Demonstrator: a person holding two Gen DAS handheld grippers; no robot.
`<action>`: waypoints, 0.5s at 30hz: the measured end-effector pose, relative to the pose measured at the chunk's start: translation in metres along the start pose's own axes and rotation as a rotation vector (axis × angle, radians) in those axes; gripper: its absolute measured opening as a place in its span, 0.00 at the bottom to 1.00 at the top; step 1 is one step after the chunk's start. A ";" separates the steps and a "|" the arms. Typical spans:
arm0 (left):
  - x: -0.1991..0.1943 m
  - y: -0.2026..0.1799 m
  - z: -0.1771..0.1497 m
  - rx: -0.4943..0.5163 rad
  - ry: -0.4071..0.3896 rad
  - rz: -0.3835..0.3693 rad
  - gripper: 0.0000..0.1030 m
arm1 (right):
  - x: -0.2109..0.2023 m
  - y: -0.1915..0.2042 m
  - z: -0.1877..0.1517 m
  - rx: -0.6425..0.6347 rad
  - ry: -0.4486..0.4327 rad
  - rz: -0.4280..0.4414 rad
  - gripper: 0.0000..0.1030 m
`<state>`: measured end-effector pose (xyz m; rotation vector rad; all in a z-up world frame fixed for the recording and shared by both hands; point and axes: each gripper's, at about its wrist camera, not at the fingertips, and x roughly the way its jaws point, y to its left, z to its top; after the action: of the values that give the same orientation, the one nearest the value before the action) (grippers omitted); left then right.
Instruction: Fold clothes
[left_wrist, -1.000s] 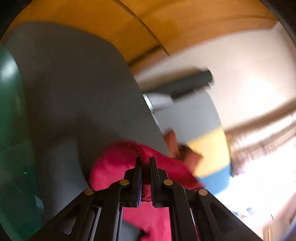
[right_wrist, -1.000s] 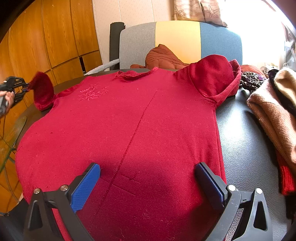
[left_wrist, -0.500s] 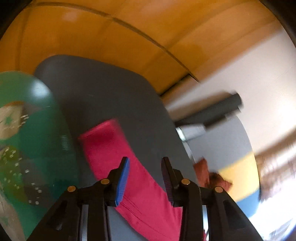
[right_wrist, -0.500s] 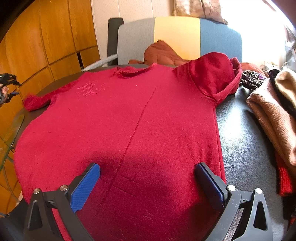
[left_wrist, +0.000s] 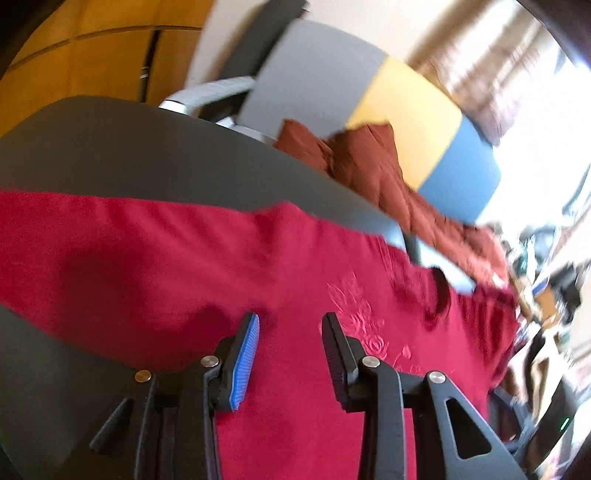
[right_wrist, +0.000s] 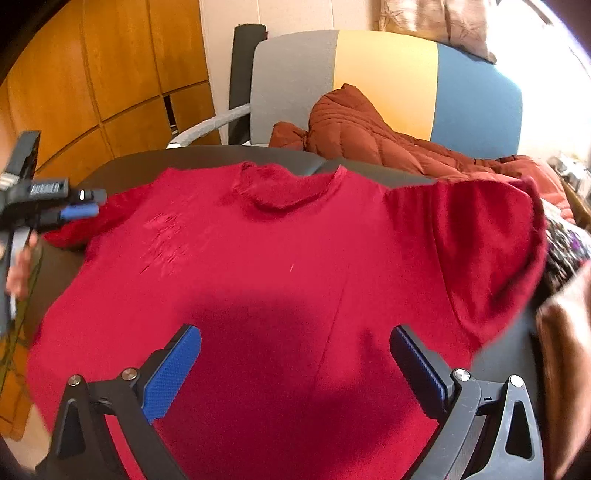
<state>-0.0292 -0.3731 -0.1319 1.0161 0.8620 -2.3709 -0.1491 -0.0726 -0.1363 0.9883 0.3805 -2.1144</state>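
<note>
The red sweater (right_wrist: 280, 280) lies flat on the dark table (right_wrist: 498, 354), filling the middle of the frame. The right gripper (right_wrist: 295, 365) (wide apart) and the left gripper (left_wrist: 290, 347) (partly apart) hold nothing.

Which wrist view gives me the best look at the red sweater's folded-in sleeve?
The right wrist view: the folded-in sleeve lies fully visible on the red sweater, beside the neckline. The left wrist view is blurred and shows mainly the other sleeve spread flat on the table, not the folded one.

Red sweater's (right_wrist: 280, 280) hem below frame edge
</note>
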 end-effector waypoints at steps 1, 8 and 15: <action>0.011 -0.006 0.000 0.020 0.006 0.018 0.33 | 0.010 -0.003 0.006 0.003 0.010 -0.006 1.00; 0.043 -0.015 -0.006 0.144 -0.056 0.142 0.33 | 0.058 -0.015 0.026 0.091 0.068 -0.058 1.00; 0.065 -0.003 0.023 0.143 -0.077 0.167 0.34 | 0.076 -0.002 0.046 0.100 0.081 -0.097 1.00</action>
<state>-0.0844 -0.3947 -0.1673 1.0022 0.5635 -2.3383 -0.2064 -0.1346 -0.1638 1.1367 0.3733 -2.2032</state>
